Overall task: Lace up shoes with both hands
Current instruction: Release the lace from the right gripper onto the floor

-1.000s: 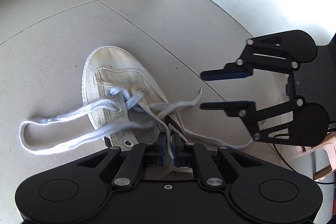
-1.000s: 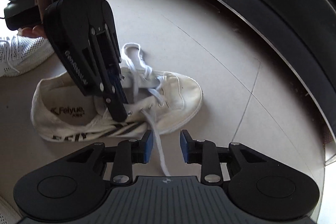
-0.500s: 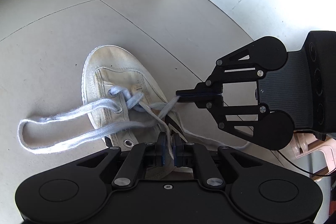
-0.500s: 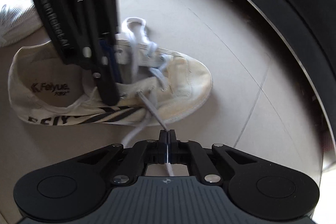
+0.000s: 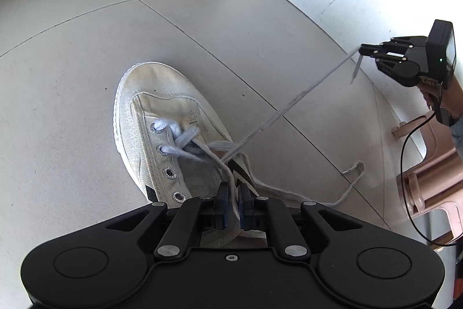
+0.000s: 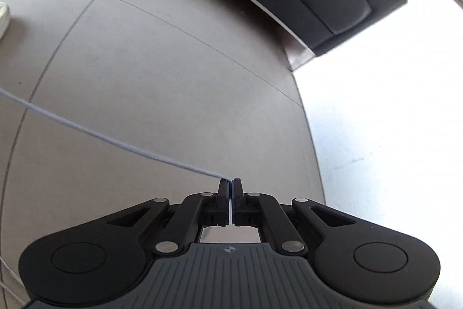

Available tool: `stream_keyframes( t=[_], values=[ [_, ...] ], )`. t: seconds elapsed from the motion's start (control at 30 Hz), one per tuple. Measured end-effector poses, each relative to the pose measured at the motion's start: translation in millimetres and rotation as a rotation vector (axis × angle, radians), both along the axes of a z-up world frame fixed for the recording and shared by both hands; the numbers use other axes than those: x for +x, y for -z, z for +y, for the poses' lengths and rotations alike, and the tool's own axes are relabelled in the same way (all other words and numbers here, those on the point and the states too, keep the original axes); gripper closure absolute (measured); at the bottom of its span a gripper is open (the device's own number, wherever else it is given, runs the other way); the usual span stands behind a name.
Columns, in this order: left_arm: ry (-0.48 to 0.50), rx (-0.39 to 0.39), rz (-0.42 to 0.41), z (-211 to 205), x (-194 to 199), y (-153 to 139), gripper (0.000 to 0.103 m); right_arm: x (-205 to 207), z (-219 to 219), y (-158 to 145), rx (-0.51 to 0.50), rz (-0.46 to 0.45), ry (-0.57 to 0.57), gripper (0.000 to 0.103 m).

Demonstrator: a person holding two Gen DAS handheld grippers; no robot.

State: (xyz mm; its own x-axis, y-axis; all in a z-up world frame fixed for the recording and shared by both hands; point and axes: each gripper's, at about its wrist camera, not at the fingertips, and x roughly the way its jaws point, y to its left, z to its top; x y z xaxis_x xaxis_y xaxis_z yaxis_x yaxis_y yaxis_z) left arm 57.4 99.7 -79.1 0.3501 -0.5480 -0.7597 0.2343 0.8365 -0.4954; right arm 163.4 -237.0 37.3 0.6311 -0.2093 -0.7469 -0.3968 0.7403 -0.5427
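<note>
Shoe (image 5: 162,135) heel hidden behind left hand-held gripper (image 5: 233,200).

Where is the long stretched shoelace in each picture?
Left wrist view: the stretched lace runs from the shoe, middle, up to the right gripper at the right edge.
Right wrist view: the same lace runs from the left edge to the pinching right gripper, bottom middle.
Shared landmark: the grey floor tiles.
</note>
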Motion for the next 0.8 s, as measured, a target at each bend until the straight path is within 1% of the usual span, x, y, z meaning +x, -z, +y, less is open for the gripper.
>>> stream_keyframes(
  t=[0.03, 0.13, 0.2, 0.23, 0.27, 0.3, 0.33, 0.4, 0.43, 0.47, 0.6, 0.63, 0.7, 0.77, 0.8],
  values=[
    [0.001, 0.001, 0.000, -0.5, 0.2, 1.2, 0.096, 1.7, -7.1, -1.1, -0.041, -0.017, 0.019, 0.102],
    [0.004, 0.004, -0.002, -1.0, 0.9, 2.5, 0.096, 1.1, -15.6, -12.5, 0.011, -0.002, 0.039, 0.102],
    [0.004, 0.000, -0.011, -0.2, 0.3, 0.7, 0.096, -8.0, -3.0, -20.1, 0.041, -0.002, 0.005, 0.101],
    [0.003, -0.004, -0.020, 0.3, -0.5, -1.3, 0.096, -15.4, 11.3, -25.7, 0.104, 0.016, -0.029, 0.098],
    [0.002, -0.007, -0.029, 0.9, -1.3, -3.3, 0.096, -22.6, 25.6, -31.2, 0.167, 0.034, -0.064, 0.089],
    [0.002, -0.011, -0.038, 1.4, -2.0, -5.3, 0.093, -26.5, 37.3, -33.4, 0.233, 0.056, -0.083, 0.081],
    [0.007, -0.004, -0.057, 2.5, -3.2, -10.3, 0.088, -34.7, 54.2, -36.1, 0.356, 0.109, -0.124, 0.065],
    [0.015, 0.010, -0.088, 4.5, -4.9, -19.7, 0.086, -47.5, 79.8, -35.8, 0.528, 0.188, -0.170, 0.064],
    [0.020, 0.018, -0.103, 6.4, -6.2, -26.1, 0.084, -58.5, 98.4, -30.2, 0.640, 0.263, -0.201, 0.064],
    [0.023, 0.026, -0.113, 6.1, -7.0, -29.8, 0.083, -65.8, 109.7, -24.5, 0.702, 0.296, -0.201, 0.064],
    [0.049, 0.067, -0.167, 6.1, -9.2, -42.4, 0.080, -90.0, 143.4, -2.2, 0.851, 0.414, -0.195, 0.064],
    [0.059, 0.089, -0.190, 6.0, -9.3, -44.7, 0.079, -93.1, 147.5, 1.2, 0.899, 0.408, -0.160, 0.064],
    [0.064, 0.106, -0.197, 7.1, -6.9, -45.6, 0.079, -85.6, 151.0, 8.7, 0.999, 0.435, -0.099, 0.064],
    [0.061, 0.104, -0.196, 10.4, -5.4, -46.2, 0.079, -89.9, 160.3, 10.4, 0.981, 0.450, -0.127, 0.064],
    [0.066, 0.105, -0.196, 11.1, -4.6, -46.4, 0.078, -86.6, 161.9, 11.5, 0.948, 0.445, -0.140, 0.064]
  ],
)
